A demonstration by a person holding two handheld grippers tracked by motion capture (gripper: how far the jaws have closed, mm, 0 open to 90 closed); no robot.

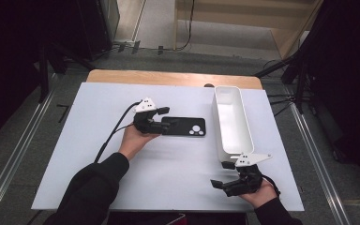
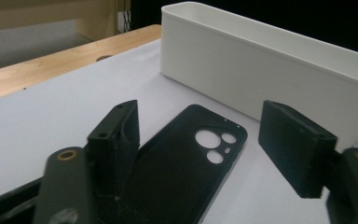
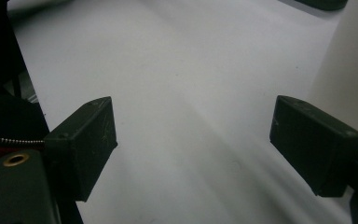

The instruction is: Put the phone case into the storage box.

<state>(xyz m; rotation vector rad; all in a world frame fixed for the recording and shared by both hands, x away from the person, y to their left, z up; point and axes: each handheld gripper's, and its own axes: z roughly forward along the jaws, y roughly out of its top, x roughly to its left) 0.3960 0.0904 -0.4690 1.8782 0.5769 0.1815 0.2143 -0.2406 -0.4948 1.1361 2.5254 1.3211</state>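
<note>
A black phone case (image 1: 187,126) lies flat on the white table top (image 1: 168,178), camera cut-outs toward the right. My left gripper (image 1: 165,118) is open at the case's left end, one jaw on each side of it. In the left gripper view the case (image 2: 191,163) lies low between the spread jaws of that gripper (image 2: 200,135); I cannot tell whether they touch it. My right gripper (image 1: 221,174) stands open near the front right of the table, with bare table between its jaws (image 3: 200,140).
A long white bin (image 1: 232,119) stands right of the case, running front to back; its wall (image 2: 270,70) rises just beyond the case and its side (image 3: 354,70) stands beside my right gripper. A wooden edge (image 1: 168,77) borders the table's far side.
</note>
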